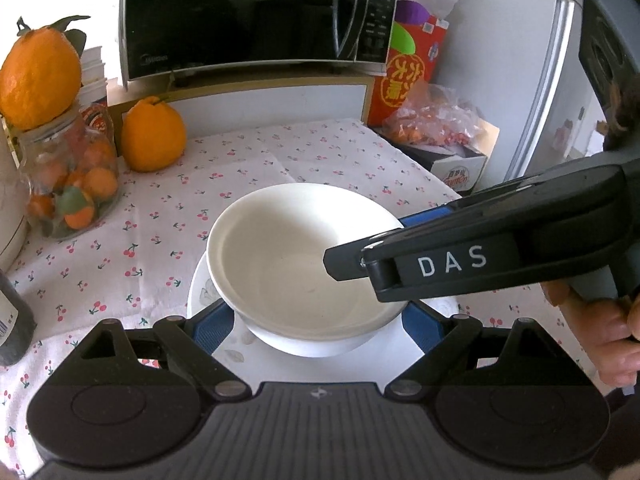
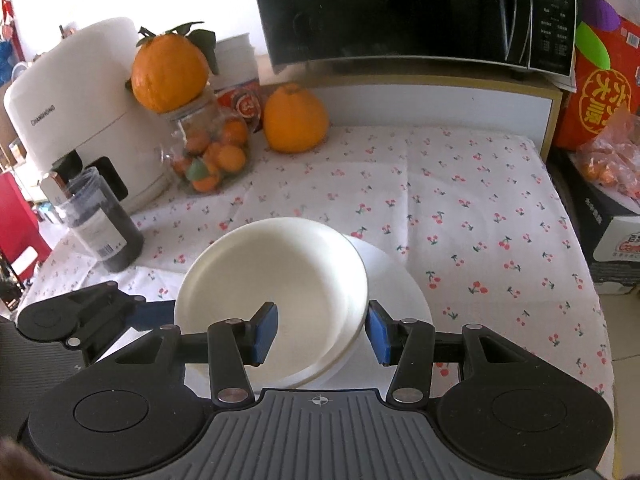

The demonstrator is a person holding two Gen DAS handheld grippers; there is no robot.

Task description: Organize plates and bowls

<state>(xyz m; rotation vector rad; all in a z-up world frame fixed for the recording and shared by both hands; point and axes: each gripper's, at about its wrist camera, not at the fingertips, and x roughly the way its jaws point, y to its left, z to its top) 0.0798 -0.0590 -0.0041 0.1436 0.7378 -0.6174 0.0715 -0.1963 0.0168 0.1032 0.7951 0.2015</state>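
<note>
Round white ceramic bowl [image 2: 276, 296] stacked on white plate [image 2: 400, 292], surface centre; right tool [image 2: 322, 330] released, straddling rim at 3 o'clock; left tool [image 1: 320, 330] released; stacking seemingly done.

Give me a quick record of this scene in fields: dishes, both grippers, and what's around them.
dishes: white bowl sitting on a white plate
surface: cherry-print tablecloth
left gripper: open, fingers either side of the bowl's base
right gripper: open, one finger inside the bowl, the other outside its rim
nearby: jar of small oranges, large orange, dark bottle
behind: microwave, white appliance
</note>
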